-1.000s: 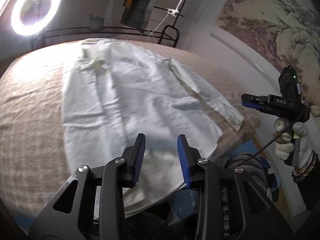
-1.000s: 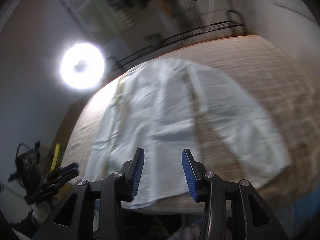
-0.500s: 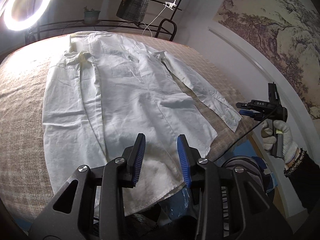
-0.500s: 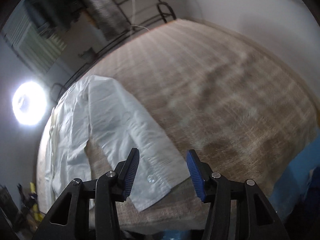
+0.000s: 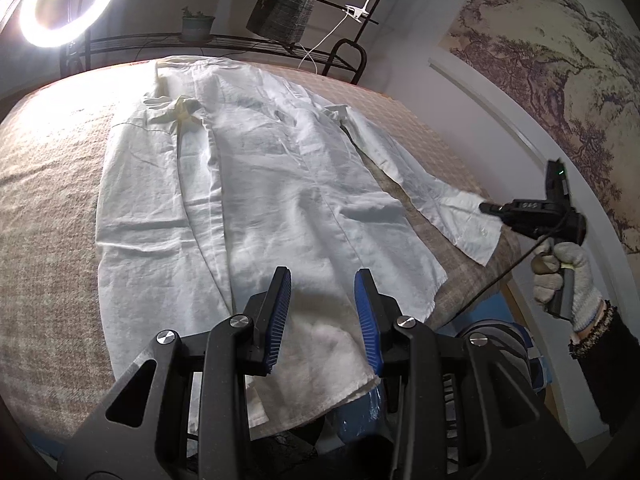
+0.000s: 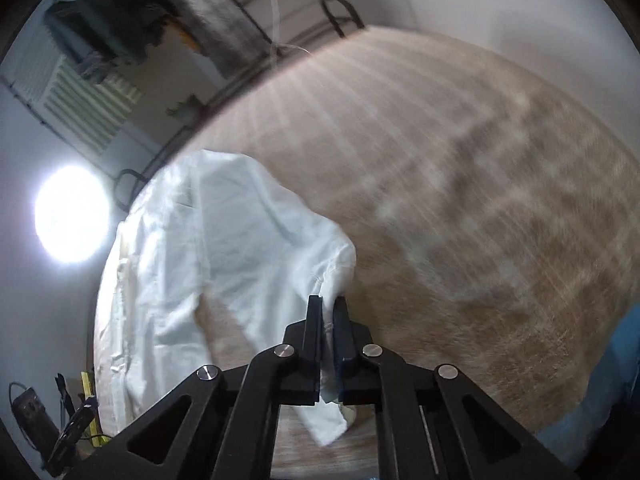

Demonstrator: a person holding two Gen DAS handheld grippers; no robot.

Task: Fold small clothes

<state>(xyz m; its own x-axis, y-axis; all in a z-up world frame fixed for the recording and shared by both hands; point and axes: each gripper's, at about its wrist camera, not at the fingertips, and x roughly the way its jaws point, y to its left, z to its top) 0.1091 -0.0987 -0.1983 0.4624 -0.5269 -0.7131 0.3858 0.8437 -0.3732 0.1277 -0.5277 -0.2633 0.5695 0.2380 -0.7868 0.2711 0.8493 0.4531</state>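
Observation:
A white long-sleeved shirt (image 5: 256,184) lies spread flat on a beige checked bed cover (image 5: 48,208), collar at the far end. My left gripper (image 5: 322,280) is open and empty above the shirt's near hem. My right gripper (image 6: 329,304) is shut on the cuff of the shirt's right sleeve (image 6: 280,248) and lifts it a little off the cover. In the left wrist view the right gripper (image 5: 486,208) shows at the right, pinching the sleeve cuff (image 5: 468,224) near the bed's right edge.
A ring light (image 5: 64,4) glows at the far left. A black metal rack (image 5: 224,42) with hanging clothes and a clip lamp stands behind the bed. A wall with a landscape mural (image 5: 560,72) runs along the right. Something blue (image 5: 504,340) lies below the near right edge.
My right gripper has swung to the right sleeve, moved in and shut on its cuff, raising it. My left gripper has stayed open over the hem.

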